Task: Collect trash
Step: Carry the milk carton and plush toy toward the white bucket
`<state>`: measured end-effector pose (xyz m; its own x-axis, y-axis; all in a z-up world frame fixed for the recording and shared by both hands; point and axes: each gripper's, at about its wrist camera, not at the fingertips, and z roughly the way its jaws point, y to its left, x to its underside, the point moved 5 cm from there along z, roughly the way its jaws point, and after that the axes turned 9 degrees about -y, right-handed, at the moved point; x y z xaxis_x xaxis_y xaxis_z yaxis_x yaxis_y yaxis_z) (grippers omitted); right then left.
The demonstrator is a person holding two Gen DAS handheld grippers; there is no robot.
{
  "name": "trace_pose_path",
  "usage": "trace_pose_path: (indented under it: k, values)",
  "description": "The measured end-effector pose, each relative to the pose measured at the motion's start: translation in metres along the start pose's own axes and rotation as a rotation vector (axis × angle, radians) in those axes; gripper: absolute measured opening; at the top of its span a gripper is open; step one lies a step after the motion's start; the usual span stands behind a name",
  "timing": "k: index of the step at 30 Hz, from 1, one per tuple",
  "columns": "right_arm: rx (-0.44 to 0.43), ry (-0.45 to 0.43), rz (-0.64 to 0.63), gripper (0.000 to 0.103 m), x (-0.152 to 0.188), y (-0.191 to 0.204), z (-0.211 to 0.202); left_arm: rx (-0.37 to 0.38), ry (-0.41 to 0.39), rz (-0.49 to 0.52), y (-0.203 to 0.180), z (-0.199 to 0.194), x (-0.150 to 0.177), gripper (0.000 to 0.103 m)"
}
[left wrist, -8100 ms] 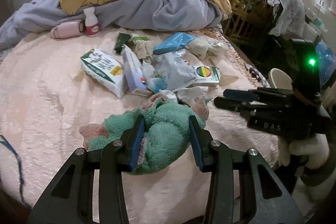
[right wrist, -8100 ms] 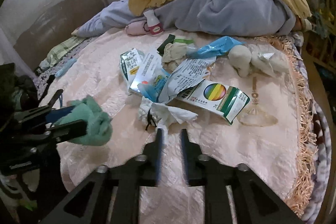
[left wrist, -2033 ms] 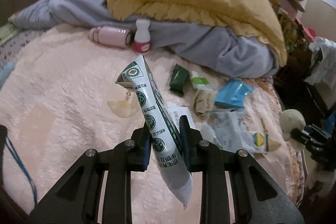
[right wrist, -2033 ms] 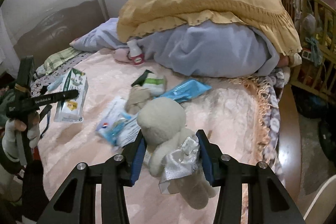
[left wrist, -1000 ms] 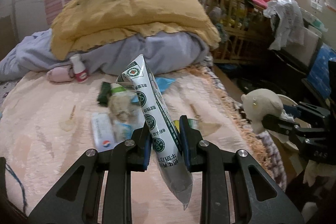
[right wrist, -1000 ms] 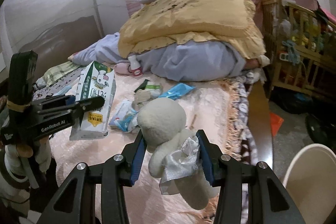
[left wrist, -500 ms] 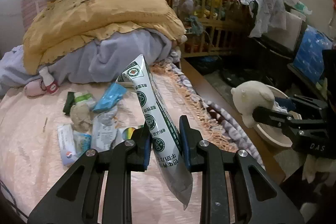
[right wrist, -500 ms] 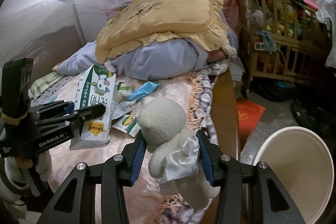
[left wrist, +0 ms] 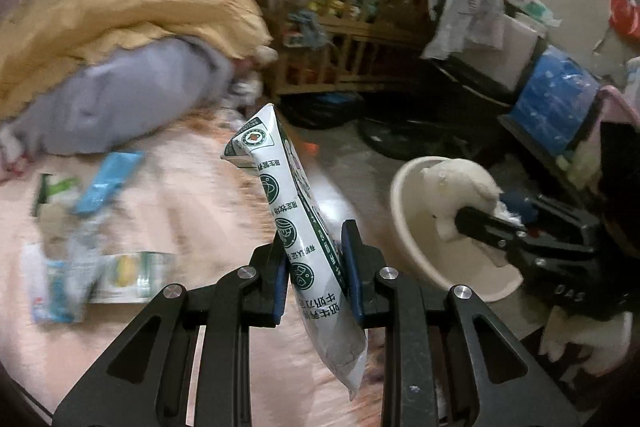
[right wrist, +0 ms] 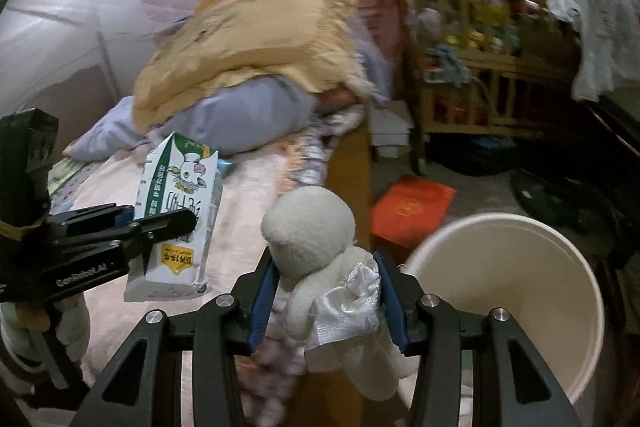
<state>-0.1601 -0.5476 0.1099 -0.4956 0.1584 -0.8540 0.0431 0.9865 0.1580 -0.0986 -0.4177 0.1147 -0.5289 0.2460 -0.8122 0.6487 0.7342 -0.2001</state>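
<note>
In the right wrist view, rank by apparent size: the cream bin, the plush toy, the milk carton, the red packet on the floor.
1. cream bin
2. plush toy, enlarged by nearness
3. milk carton
4. red packet

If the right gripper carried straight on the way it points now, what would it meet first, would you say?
Probably the edge of the bed just past the plush toy it holds; the white bin lies to its right. Depth is unclear.

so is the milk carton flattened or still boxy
Flattened. In the left wrist view the milk carton shows as a thin edge between the nearly closed pads of the left gripper.
</note>
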Motion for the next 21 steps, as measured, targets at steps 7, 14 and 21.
trace_pose_path:
  k: [7, 14, 21]
  values:
    - [0.137, 0.018, 0.118, 0.046, 0.016, -0.075, -0.008, 0.166, 0.069, -0.063, -0.051, 0.043, -0.003, 0.022]
    - [0.221, 0.023, 0.264, 0.049, 0.034, -0.131, -0.01, 0.26, 0.127, -0.093, -0.09, 0.082, 0.0, 0.022]
    - [0.294, 0.04, 0.359, 0.059, 0.045, -0.161, -0.008, 0.302, 0.157, -0.139, -0.102, 0.104, 0.004, 0.055]
